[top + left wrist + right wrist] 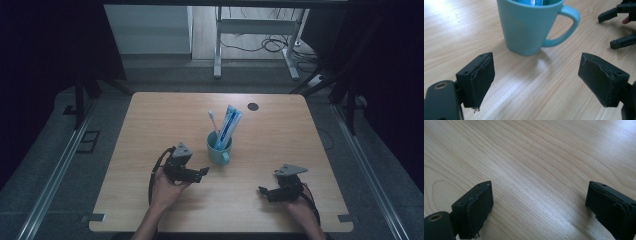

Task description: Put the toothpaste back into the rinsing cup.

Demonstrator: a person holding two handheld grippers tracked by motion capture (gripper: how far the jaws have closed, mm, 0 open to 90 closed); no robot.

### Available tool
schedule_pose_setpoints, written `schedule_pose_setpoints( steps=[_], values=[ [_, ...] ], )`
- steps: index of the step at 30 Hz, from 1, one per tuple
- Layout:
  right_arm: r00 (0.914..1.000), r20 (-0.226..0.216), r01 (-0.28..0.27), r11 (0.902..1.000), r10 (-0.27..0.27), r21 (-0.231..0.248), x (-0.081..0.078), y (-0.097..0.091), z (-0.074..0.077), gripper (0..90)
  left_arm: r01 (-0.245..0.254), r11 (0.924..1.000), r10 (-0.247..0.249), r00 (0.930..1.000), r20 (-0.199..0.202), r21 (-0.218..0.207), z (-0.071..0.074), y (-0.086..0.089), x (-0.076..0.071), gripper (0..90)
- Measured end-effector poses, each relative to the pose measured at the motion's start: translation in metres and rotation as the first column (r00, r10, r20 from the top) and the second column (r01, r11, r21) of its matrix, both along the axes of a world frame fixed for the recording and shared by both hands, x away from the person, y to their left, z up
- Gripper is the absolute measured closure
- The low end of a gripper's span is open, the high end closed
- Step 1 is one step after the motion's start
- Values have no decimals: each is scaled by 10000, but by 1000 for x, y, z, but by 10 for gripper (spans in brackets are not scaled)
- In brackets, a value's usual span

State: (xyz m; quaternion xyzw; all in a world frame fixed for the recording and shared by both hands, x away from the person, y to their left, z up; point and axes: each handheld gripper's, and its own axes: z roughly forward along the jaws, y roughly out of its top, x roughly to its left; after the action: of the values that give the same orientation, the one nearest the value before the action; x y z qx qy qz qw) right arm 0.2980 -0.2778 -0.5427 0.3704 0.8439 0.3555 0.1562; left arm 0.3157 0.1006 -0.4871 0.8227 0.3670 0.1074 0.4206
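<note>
A teal mug point(219, 149) stands upright near the middle of the wooden table point(150, 125), handle toward the near side. A toothbrush point(212, 120) and a blue-and-white toothpaste tube point(230, 125) stick up out of it. My left gripper point(202, 172) lies low on the table just left of the mug, jaws open with nothing between them. In the left gripper view the mug point(531, 25) is a short way ahead of the gripper point(536, 77), handle to the right. My right gripper point(262, 191) rests open at the front right, over bare wood point(536, 170).
A dark round cable hole point(253, 106) sits near the table's far edge. Beyond the table stands a white desk frame point(255, 30) with cables on the floor. The right gripper's jaws point(616, 27) show at the upper right of the left gripper view.
</note>
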Motion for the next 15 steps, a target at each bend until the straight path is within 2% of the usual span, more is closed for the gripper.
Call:
schedule_pose_setpoints(
  steps=[15],
  values=[
    [10000,2,-6,10000,6,12,0,0,0,79,-148,9998,150,9998,-147,117,-20,8,-14,90]
  ],
)
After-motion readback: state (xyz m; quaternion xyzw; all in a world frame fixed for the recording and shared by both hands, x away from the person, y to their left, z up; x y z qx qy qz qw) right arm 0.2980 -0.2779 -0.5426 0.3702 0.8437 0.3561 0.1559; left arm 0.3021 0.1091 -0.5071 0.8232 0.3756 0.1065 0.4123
